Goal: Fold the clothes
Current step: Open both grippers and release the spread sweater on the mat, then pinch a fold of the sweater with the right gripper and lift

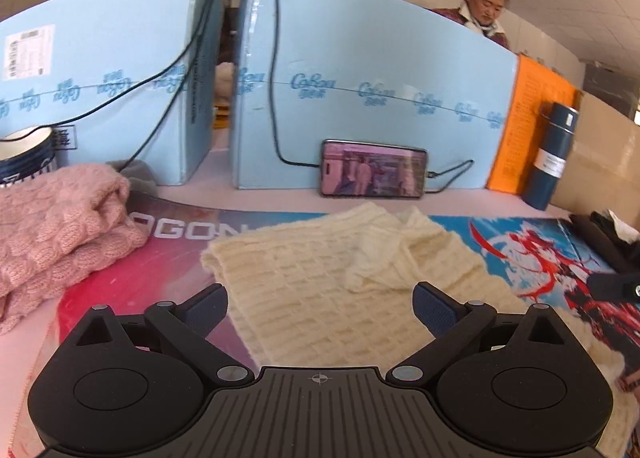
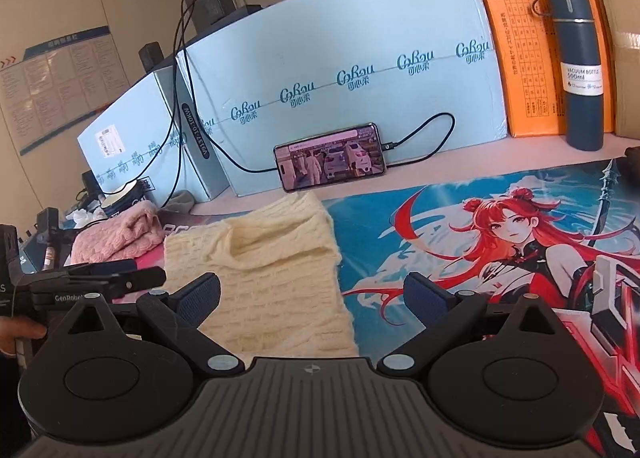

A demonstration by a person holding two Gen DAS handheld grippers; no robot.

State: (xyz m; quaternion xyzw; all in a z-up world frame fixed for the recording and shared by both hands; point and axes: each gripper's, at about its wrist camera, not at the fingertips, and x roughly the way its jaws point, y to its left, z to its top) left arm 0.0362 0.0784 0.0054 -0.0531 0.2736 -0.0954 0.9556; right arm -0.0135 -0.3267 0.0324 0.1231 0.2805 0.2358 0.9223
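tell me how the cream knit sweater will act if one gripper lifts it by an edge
The cream sweater will probably flop and sag: its chunky knit already lies in soft folds on the mat. It looks bulky but likely light. The ribbed texture should give the open fingers decent grip, though a single-edge pinch may undo the fold.

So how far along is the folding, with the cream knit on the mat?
Done, it seems: a pink knit lies folded at the left. In hand: nothing; left gripper and right gripper are both open over the cream knit, which looks partly folded. Left: finish and set it aside.
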